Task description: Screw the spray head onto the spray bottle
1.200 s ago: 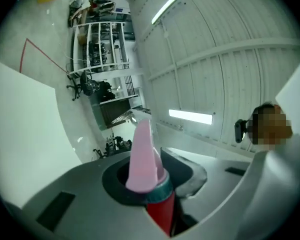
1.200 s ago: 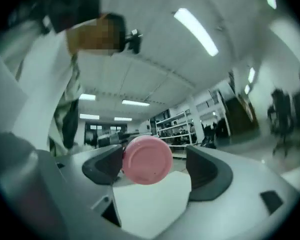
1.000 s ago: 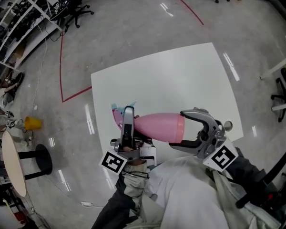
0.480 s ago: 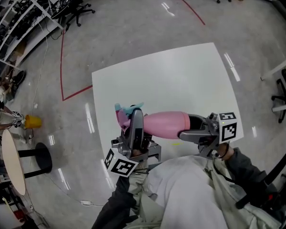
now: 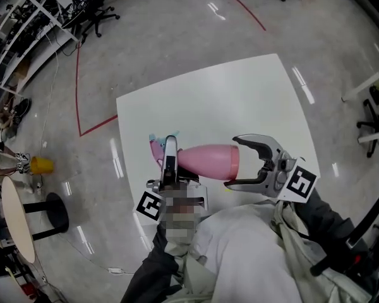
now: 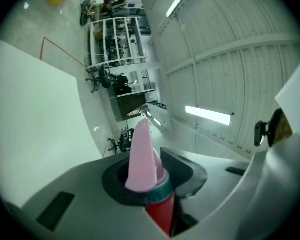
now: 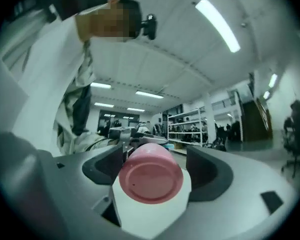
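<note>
Hanging level above the white table (image 5: 240, 100), the pink spray bottle (image 5: 208, 161) is carried by the left gripper (image 5: 170, 145) clenched on the spray head (image 6: 142, 156), so the right gripper (image 5: 235, 163), jaws apart around the base, should be closed squarely before any twist is given.

So the left claw (image 5: 170, 147) points away from the body, edge-on from above, jaws pinched tight on the spray head (image 6: 142, 159). The right claw (image 5: 234, 161) comes in from the right, aimed across at the left one. Its jaws are spread wide with the pink bottle (image 5: 205, 160) base sitting between them, pads not pressing. Left forearm (image 5: 153, 273) and right forearm (image 5: 325, 216) are tucked close to the torso.
</note>
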`<state>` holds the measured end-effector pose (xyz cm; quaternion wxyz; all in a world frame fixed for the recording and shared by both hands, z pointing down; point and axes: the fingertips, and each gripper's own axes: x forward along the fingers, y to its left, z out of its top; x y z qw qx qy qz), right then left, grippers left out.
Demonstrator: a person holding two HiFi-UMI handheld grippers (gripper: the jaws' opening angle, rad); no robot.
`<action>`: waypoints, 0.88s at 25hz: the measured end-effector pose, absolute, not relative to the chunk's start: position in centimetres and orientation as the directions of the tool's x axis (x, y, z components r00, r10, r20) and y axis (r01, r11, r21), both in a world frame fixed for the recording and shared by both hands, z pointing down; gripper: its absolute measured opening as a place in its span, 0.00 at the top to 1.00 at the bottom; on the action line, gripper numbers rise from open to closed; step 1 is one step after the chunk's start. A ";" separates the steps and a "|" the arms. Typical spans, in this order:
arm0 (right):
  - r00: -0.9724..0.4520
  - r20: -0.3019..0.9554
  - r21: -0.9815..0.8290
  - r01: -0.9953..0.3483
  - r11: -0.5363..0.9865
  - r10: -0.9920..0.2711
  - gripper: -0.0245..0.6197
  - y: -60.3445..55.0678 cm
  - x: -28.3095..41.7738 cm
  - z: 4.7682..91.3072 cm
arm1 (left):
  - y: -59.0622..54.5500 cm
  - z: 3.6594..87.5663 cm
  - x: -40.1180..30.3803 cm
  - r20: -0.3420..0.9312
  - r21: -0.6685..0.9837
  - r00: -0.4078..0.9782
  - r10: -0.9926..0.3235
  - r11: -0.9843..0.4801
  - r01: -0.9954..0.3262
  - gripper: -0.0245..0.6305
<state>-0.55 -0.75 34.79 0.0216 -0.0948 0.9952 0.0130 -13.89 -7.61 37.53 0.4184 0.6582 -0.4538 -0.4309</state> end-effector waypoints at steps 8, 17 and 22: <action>-0.971 0.124 0.227 -0.172 0.958 -0.204 0.38 0.5 -0.9 36.8 | -7.6 38.6 -13.9 -0.166 0.982 0.201 -0.965 -0.180 -0.052 0.81; -0.972 -0.213 -0.927 0.169 0.336 -0.101 0.38 -2.8 0.2 41.3 | -6.2 34.5 -12.2 -0.330 0.780 0.305 -0.893 -0.440 -0.444 0.81; -0.977 -0.117 -0.742 -0.035 0.670 -0.180 0.38 -2.3 0.1 41.5 | -7.1 39.7 -14.3 -0.184 0.928 0.192 -0.964 -0.235 -0.289 0.81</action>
